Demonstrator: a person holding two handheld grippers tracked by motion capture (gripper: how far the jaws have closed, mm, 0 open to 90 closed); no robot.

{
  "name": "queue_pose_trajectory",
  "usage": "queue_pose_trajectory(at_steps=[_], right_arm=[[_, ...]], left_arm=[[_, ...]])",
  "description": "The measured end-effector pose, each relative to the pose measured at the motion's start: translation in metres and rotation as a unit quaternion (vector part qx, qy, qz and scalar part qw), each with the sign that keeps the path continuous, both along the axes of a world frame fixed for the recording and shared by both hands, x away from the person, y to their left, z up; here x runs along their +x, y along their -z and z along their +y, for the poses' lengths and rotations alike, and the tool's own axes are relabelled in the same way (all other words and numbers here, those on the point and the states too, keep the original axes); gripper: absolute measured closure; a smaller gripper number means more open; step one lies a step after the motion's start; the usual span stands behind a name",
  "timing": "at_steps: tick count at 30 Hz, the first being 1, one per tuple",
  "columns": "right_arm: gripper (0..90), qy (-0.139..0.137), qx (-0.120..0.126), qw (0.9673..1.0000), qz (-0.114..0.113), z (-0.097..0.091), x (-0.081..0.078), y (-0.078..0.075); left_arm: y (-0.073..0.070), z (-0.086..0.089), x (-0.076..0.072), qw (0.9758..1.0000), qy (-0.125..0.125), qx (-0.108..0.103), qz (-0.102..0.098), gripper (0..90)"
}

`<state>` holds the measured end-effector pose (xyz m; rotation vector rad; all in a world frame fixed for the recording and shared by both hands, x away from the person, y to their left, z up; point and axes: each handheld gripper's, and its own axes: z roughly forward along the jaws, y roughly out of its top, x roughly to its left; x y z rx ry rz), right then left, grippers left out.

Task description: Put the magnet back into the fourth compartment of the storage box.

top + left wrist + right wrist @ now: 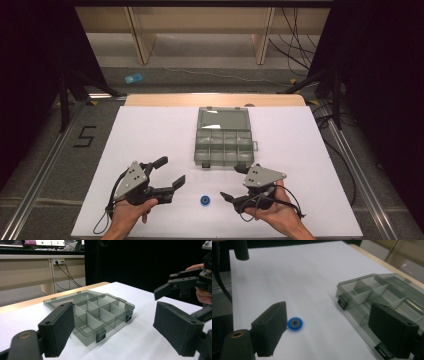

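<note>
At the near left of the white, matte worktop [150,130], the left tongs [169,172] are held in a hand [131,212] with their jaws spread wide and nothing between them. Their pads [58,327] are flat, black, foam-like blocks on dark plastic arms, and a grey three-cornered plate sits on top of the tool.

Just to their right, on the bare worktop near the front edge, lies a small blue ring [205,200], round and flat with a dark hole in its middle. It sits between the two tongs, touching neither. In the right gripper view the blue ring [295,323] appears just beside the inner edge of one black pad [270,327], lying on the surface, not pinched.

Farther right, the right tongs [235,184] are also spread apart and hold nothing, pointing left towards the ring.

Beyond both, towards the middle of the worktop, a smoky translucent plastic organiser box [223,137] lies open, rectangular, its tray split by thin dividers into small compartments, with dark latches on its near wall and the lid laid flat on the far side.
</note>
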<state>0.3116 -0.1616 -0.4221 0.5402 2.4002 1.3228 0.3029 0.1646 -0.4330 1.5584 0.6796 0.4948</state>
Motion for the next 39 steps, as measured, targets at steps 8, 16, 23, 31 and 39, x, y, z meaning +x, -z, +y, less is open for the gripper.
queue_pose_trajectory(at_steps=[8,16,23,31,39], right_arm=[[19.6,-0.044,-0.056,0.9973,0.014,0.024,0.007,0.005],[21.3,-0.053,-0.077,0.9953,0.024,0.032,0.013,0.005],[23.6,-0.069,-0.101,0.9917,0.038,0.041,0.018,0.008],[26.5,-0.096,-0.145,0.9830,0.059,0.055,0.021,0.016],[31.1,-0.115,-0.185,0.9729,0.078,0.067,0.027,0.026]], left_arm=[[0.000,0.000,0.000,1.0000,0.000,-0.002,0.003,16.4],[0.000,0.000,0.000,1.0000,0.000,-0.003,0.002,16.4],[0.000,0.001,0.000,1.0000,0.001,-0.002,0.000,16.4],[0.000,0.001,0.000,1.0000,0.000,-0.003,0.001,16.4],[-0.001,0.001,0.000,1.0000,-0.001,-0.003,0.001,16.4]])
